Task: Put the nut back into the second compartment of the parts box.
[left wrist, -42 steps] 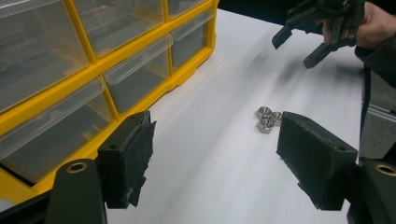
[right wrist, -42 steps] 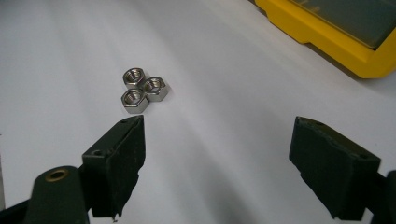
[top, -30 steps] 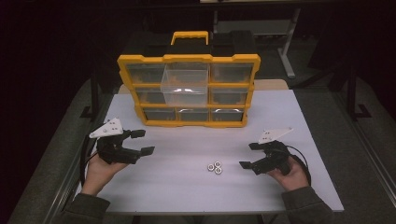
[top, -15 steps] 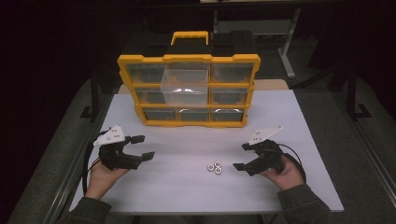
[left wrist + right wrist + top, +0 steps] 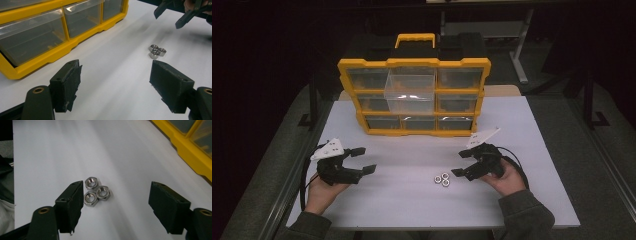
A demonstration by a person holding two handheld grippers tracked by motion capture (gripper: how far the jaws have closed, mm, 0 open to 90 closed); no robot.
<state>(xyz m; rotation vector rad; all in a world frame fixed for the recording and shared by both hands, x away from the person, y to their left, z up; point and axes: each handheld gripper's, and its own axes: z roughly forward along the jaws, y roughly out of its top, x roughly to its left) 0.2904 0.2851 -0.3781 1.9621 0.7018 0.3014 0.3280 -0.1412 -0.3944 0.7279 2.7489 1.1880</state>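
Just now the right gripper [image 5: 460, 162] sits low over the white tabletop [image 5: 402, 200], its black jaws standing wide with nothing pressed between the pads, though they have just been closing a little. Three small silver hex nuts [image 5: 442, 179] lie touching one another in a tight cluster at about eight o'clock from that gripper, just beside its lower jaw tip — in the right gripper view the nuts [image 5: 95, 191] lie ahead of the jaws, close by the left pad and not gripped. The left gripper [image 5: 363, 159] rests well apart at nine o'clock from the nuts, jaws wide and holding nothing; in the left gripper view the nuts [image 5: 156, 51] lie at one o'clock beyond its pads. At twelve o'clock from the nuts stands a yellow plastic organiser case with clear drawers [image 5: 413, 96] — one clear drawer [image 5: 409, 92] in its middle juts forward.
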